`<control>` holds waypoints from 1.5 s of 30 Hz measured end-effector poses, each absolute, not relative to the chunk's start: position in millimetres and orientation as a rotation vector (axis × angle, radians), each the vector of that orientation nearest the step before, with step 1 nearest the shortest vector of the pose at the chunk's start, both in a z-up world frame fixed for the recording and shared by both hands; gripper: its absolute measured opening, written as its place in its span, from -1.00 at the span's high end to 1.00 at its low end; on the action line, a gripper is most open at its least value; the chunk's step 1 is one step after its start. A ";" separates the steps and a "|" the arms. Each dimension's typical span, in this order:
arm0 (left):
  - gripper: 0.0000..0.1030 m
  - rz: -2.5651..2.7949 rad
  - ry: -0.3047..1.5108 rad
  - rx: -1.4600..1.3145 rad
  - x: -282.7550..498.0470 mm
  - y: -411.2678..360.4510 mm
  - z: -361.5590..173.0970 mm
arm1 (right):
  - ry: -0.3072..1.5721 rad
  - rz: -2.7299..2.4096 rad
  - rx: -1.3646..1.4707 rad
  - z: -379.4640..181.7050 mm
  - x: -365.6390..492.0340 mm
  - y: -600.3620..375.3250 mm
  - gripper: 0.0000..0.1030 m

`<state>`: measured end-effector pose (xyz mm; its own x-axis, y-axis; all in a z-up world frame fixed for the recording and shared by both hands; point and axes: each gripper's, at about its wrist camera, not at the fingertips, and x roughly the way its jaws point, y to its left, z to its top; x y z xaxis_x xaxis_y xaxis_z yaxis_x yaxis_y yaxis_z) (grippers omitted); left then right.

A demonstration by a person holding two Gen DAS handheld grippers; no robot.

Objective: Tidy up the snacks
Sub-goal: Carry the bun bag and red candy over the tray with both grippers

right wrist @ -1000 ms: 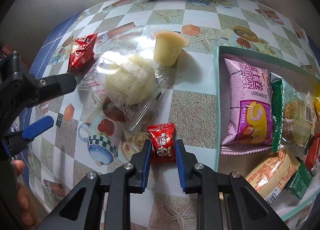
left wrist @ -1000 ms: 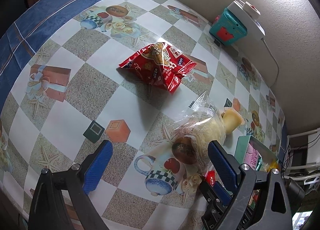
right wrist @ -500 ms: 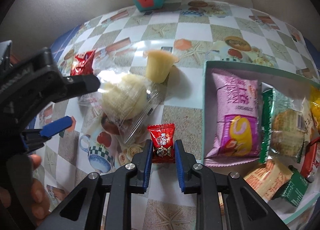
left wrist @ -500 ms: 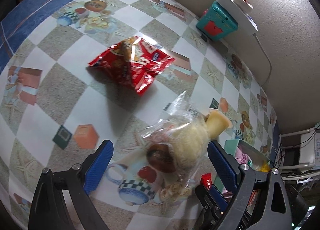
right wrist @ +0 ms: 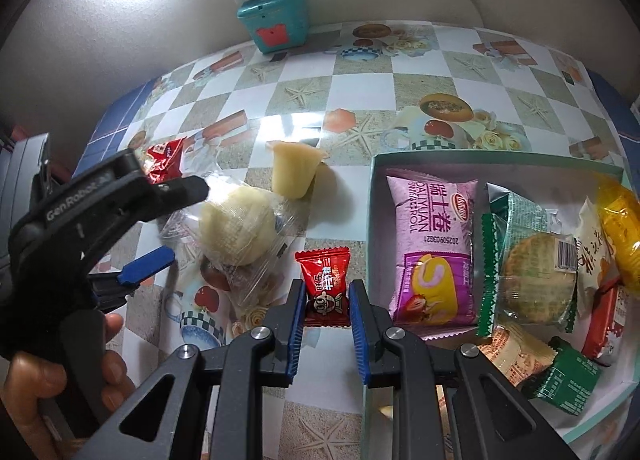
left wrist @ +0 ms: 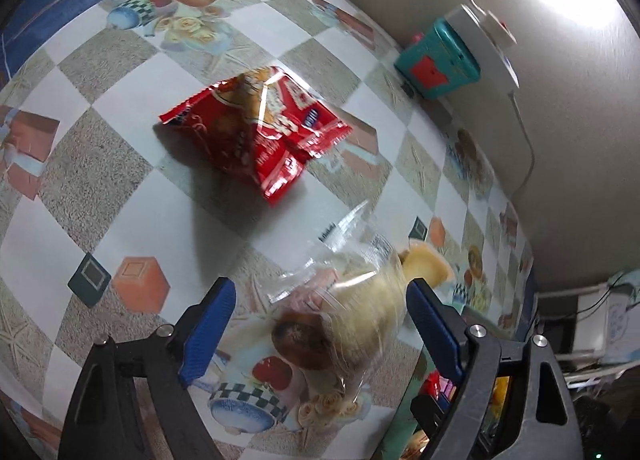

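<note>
Left wrist view
Left gripper (left wrist: 316, 324): jaws apart and have just been closing; the clear plastic packet holding a pale round bun (left wrist: 360, 312) lies between them, pads not yet pressing on it.
Counter (left wrist: 100, 179): checked, printed oilcloth; the crumpled red foil snack bag (left wrist: 260, 131) lies further out, apart from the bun packet.
Yellow jelly cup (left wrist: 426, 266): just beyond the bun packet, near the right-hand pad.

Right wrist view
Right gripper (right wrist: 326, 310): jaws clamped on the small red wrapped candy (right wrist: 326, 284), which appears lifted just off the counter, beside the box.
Pale green open box (right wrist: 496, 157): already holds the pink swiss-roll packet (right wrist: 434, 256), a green-edged round cake packet (right wrist: 532, 276) and several more wrapped snacks.
Done: most snacks look boxed.
Left: by my reading, the candy goes in next, then the bun packet; the jelly cup and the red foil bag remain on the counter.
</note>
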<state>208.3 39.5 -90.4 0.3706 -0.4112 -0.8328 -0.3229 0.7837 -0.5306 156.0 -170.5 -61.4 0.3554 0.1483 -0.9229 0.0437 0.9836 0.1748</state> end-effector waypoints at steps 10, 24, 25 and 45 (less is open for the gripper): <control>-0.68 -0.145 1.248 -0.619 211.9 5.2 -93.0 | 1.203 0.061 0.208 -59.2 155.1 -178.5 0.54; 0.09 -0.153 1.224 -0.525 210.9 -8.3 -82.4 | 1.192 0.057 0.246 -56.4 154.8 -187.5 0.54; 0.09 -0.149 1.219 -0.518 210.7 -8.3 -80.1 | 1.191 0.058 0.249 -55.9 154.8 -187.9 0.54; 0.12 -0.161 1.007 -0.353 191.9 -31.2 16.1 | 1.099 -0.006 0.342 -21.2 144.4 -236.8 0.55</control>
